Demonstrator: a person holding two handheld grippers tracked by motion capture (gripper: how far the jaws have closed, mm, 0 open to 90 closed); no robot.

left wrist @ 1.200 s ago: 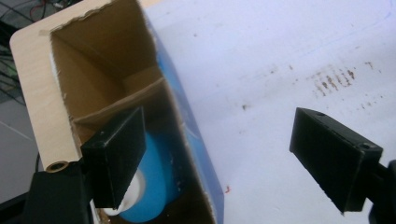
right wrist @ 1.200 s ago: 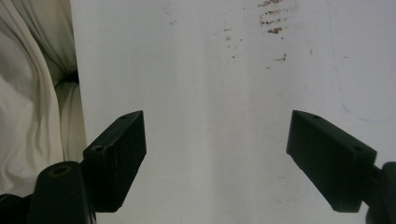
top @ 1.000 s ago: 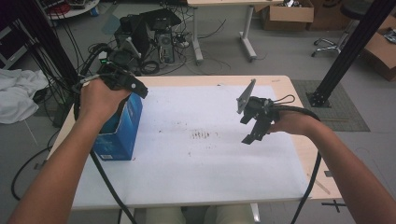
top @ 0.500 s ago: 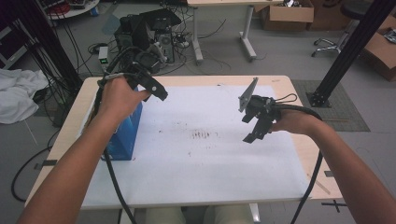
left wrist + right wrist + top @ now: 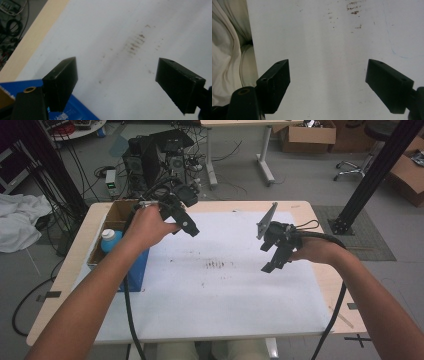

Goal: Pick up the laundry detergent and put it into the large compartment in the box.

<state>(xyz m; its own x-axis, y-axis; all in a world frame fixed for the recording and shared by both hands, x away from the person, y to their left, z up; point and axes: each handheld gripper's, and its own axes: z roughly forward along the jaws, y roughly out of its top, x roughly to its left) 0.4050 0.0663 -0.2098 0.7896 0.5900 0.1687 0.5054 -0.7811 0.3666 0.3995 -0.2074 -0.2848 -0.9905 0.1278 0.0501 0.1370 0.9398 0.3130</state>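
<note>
My left gripper (image 5: 186,222) and right gripper (image 5: 274,251) hang with fingers wide and empty, so next I reach for the bottle (image 5: 110,240) in the blue box (image 5: 134,270) by the worktop's left edge.

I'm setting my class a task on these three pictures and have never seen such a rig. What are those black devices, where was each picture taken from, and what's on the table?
A person holds a hand-operated gripper in each hand: the left gripper and the right gripper. The high view looks down from above the person. The two gripper views come from cameras riding on each gripper, looking along its black jaws. Both stand wide open and hold nothing. On the white table stands an open blue box, at the left edge, with a white-capped blue bottle inside. Brown stains mark the middle.
</note>
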